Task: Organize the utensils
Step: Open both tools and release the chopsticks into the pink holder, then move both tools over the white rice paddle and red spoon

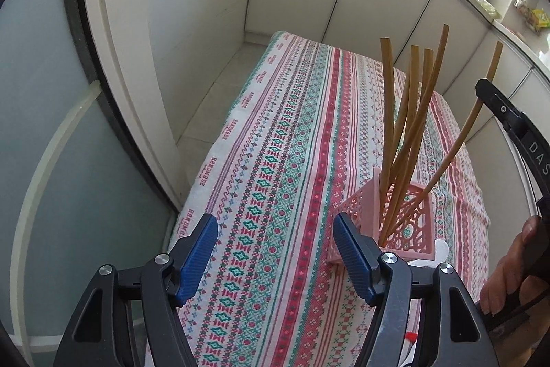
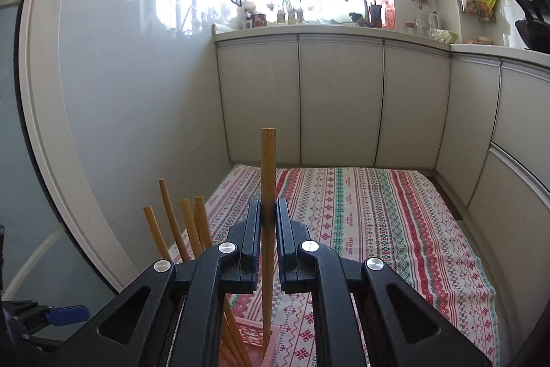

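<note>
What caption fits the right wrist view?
Right gripper lowers a clamped chopstick into the pink holder.

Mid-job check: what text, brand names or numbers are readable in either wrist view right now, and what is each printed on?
"HANDMADE" (letters partly blurred): repeated along the stripes of the red, green and white patterned tablecloth.
"DAS": white letters on the black curved body of the right hand-held gripper; the rest is cut off by the frame edge.
Labels on the bottles and packets on the white kitchen counter: too small to read.
No numbers are visible.
</note>
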{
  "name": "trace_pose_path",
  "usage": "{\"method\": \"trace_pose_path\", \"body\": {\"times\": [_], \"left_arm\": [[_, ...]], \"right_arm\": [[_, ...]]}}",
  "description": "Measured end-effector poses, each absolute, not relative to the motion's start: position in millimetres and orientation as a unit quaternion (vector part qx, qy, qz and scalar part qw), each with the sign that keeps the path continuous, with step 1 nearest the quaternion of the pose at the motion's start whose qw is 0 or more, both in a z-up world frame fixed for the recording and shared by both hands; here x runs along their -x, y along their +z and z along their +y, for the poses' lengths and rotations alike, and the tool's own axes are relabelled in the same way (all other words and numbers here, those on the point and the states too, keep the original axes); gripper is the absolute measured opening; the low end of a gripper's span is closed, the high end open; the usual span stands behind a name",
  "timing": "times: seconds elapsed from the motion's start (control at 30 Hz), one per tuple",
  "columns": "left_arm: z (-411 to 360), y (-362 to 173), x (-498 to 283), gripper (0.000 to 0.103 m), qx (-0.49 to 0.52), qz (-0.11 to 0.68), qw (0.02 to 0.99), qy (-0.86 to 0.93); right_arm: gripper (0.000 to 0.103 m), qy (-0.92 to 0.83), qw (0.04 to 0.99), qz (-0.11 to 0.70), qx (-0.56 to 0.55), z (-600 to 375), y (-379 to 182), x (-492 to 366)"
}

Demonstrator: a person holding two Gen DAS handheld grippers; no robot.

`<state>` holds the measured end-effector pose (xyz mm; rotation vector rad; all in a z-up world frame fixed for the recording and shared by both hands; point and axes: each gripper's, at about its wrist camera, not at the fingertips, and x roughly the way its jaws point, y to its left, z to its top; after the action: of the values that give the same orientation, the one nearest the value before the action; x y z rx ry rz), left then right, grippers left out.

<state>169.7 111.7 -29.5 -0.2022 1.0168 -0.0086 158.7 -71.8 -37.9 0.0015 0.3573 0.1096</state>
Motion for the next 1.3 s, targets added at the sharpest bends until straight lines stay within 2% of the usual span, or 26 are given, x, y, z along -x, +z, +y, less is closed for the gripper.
{"method": "trace_pose_path", "body": {"times": [0.27,0.33,0.4,0.5,0.83,1.0,1.3], "left_arm": [[107.4,-31.9,-170.2,0.071,0.091,0.491,0.866,-0.008],[105.7,-31.5,-169.8,0.071,0.092,0.493,0.865,-0.01],[103.2,-30.7,-168.9,0.071,0.093,0.494,0.864,-0.014],[98.2,-29.0,-166.2,0.072,0.091,0.496,0.863,-0.023],[61.5,-29.2,-149.8,0.078,0.045,0.521,0.849,-0.076],[37.5,-36.6,-137.5,0.082,0.011,0.543,0.833,-0.106],[-10.2,-67.2,-117.9,0.082,-0.045,0.596,0.787,-0.153]], "right_arm": [[0.012,0.078,0.972,0.22,-0.023,-78.2,-44.5,-163.4],[0.022,0.087,0.969,0.23,-0.031,-80.7,-41.7,-162.0],[0.044,0.097,0.966,0.233,-0.047,-86.6,-35.5,-158.0],[0.044,0.105,0.963,0.236,-0.071,-100.6,-23.2,-146.0],[0.051,0.053,0.929,0.344,-0.124,-177.2,-20.2,-95.2],[0.056,0.014,0.909,0.396,-0.129,-211.8,-41.3,-65.9],[0.057,-0.03,0.85,0.503,-0.151,-259.0,-89.9,-36.1]]}}
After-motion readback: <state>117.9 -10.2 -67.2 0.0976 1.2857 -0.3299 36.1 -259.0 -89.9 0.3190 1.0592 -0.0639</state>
